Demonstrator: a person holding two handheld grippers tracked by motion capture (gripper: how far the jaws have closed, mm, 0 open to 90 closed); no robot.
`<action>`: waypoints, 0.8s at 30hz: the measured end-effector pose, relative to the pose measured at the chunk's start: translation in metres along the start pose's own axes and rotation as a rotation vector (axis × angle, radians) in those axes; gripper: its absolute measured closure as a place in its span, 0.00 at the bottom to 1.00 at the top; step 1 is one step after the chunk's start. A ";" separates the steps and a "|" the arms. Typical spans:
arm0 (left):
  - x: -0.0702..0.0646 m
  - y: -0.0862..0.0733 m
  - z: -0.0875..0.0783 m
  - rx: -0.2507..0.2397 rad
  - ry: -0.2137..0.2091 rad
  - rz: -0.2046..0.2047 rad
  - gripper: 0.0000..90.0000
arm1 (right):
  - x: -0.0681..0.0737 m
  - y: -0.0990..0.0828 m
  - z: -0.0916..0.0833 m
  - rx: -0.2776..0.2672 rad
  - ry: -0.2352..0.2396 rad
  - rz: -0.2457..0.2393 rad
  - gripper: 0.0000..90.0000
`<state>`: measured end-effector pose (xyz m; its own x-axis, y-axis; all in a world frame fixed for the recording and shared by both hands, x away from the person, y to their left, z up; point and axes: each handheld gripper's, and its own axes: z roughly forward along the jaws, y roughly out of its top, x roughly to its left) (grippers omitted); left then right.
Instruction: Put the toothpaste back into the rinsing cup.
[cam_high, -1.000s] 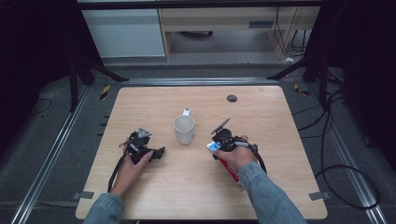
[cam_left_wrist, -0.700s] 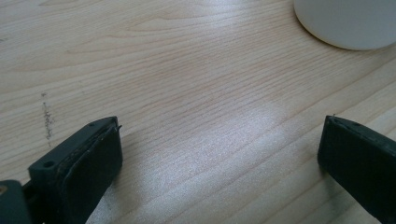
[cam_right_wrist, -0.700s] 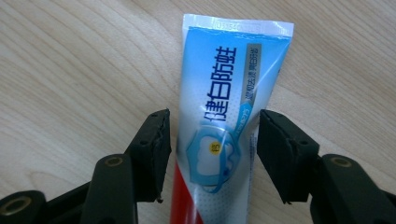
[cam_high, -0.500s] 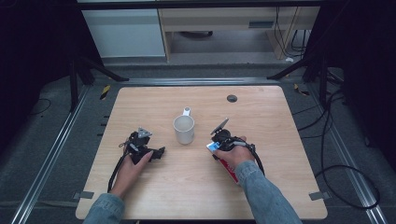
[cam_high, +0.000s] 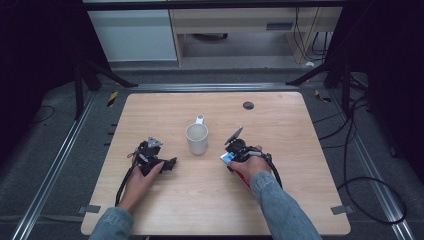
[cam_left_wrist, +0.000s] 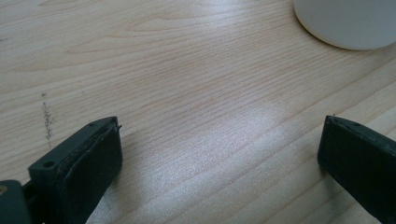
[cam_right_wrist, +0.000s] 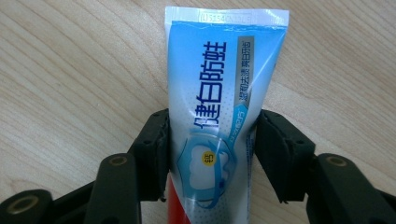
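- The right gripper is closed around a toothpaste tube, its jaws having just been narrowing on it; both pads sit against the tube's sides, left and right of the printed face.
- In the right gripper view the tube's long axis runs straight away from the gripper, along the line of the jaws, with the flat crimped end farthest out and the red lower part back between the jaws, toward the hand.
- The tube's blue and white printed face is turned up toward the camera, over the pale wooden worktop; whether it rests on the wood cannot be told.
- In the high view the right gripper sits right of centre on the worktop, with the tube showing as a small blue patch at its near-left side.
- A white mug stands near it, between the two hands.
- The left gripper has its jaws spread wide with bare wood between them; the mug's base lies ahead, apart from them.
- In the high view the left gripper sits left of the mug.
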<state>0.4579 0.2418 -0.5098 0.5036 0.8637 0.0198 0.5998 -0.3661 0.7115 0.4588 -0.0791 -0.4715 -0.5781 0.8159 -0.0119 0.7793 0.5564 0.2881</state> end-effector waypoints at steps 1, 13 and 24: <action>0.000 0.000 0.000 0.000 0.000 0.000 0.00 | 0.000 0.000 0.000 -0.002 -0.003 -0.005 0.55; 0.000 0.000 0.000 0.000 -0.001 0.000 0.00 | -0.006 -0.004 -0.009 -0.024 0.021 -0.032 0.77; 0.000 0.000 0.000 -0.001 -0.001 0.001 0.00 | -0.018 -0.008 -0.024 -0.116 0.107 0.002 0.81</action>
<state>0.4580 0.2418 -0.5098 0.5048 0.8630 0.0196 0.5991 -0.3665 0.7119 0.4577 -0.1022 -0.4508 -0.6042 0.7918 0.0893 0.7507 0.5281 0.3969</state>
